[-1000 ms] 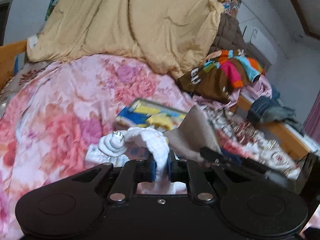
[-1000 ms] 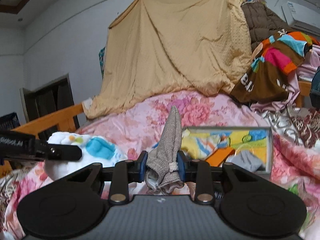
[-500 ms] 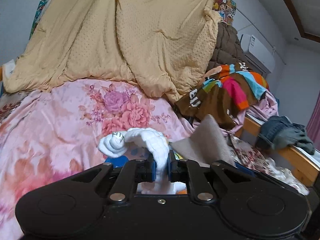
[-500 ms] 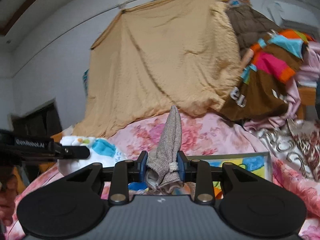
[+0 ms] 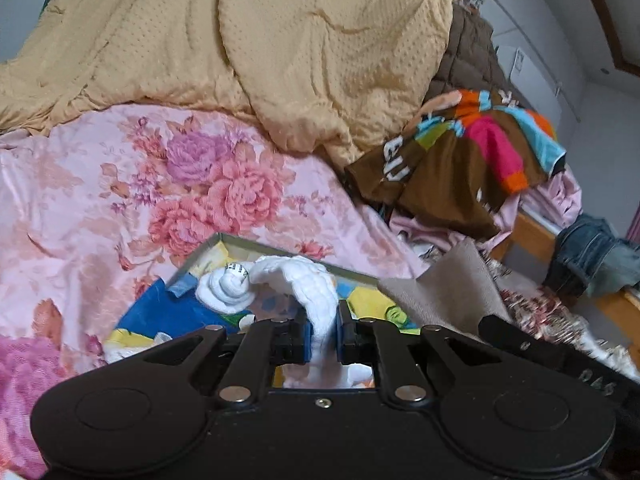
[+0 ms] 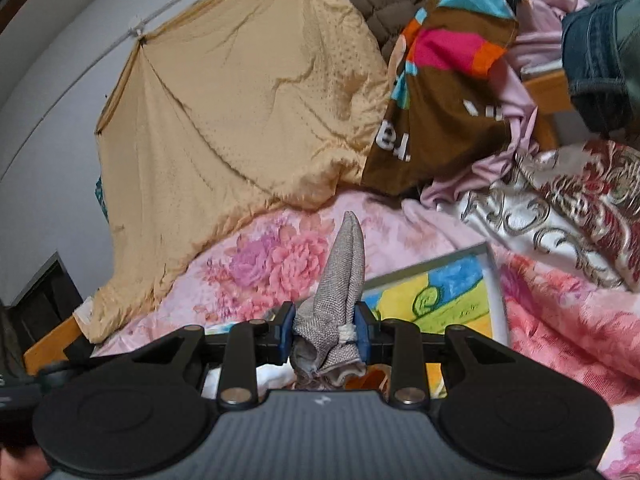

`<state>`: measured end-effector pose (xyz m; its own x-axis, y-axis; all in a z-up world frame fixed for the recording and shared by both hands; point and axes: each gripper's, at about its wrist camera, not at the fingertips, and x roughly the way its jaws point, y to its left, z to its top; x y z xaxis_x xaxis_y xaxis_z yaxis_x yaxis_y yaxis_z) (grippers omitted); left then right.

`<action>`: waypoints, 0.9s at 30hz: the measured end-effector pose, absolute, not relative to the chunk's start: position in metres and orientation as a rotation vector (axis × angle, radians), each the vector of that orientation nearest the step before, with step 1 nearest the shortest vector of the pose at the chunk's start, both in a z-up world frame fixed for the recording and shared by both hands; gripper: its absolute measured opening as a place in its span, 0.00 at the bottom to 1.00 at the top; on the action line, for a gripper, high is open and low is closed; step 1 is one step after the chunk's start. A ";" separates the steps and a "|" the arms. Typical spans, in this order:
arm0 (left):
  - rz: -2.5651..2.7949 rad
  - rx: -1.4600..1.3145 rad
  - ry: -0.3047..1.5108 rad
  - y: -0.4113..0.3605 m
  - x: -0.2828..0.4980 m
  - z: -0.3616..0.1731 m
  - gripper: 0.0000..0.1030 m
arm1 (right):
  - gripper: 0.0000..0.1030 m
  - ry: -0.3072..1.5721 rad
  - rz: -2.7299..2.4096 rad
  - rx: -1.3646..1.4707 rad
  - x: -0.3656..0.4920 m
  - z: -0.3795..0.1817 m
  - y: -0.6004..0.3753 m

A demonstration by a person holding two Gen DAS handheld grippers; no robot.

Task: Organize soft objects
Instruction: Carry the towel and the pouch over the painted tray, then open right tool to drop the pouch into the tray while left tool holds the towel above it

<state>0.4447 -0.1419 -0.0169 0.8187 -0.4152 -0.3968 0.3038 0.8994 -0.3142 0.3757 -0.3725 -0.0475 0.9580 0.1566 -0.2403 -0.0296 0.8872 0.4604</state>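
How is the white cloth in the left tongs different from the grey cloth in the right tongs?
The white cloth is pale and ribbed; the grey cloth is darker and coarsely woven. The white cloth arches over sideways into a rolled end; the grey cloth stands up in a point. Both are pinched in shut tongs over the colourful box.

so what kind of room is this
Most likely a bedroom: a bed with a pink floral cover and a wooden frame, a yellow blanket, and clothes piled on it.
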 end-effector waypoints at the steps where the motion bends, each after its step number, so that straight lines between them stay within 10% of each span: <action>1: -0.384 -0.238 0.488 -0.144 0.449 -0.022 0.12 | 0.34 0.293 0.085 0.465 0.378 -0.050 -0.372; 21: -0.358 -0.192 0.600 -0.153 0.456 -0.064 0.20 | 0.44 0.438 0.038 0.431 0.392 -0.057 -0.366; 27: -0.354 -0.149 0.590 -0.152 0.447 -0.053 0.47 | 0.60 0.448 0.000 0.390 0.383 -0.052 -0.364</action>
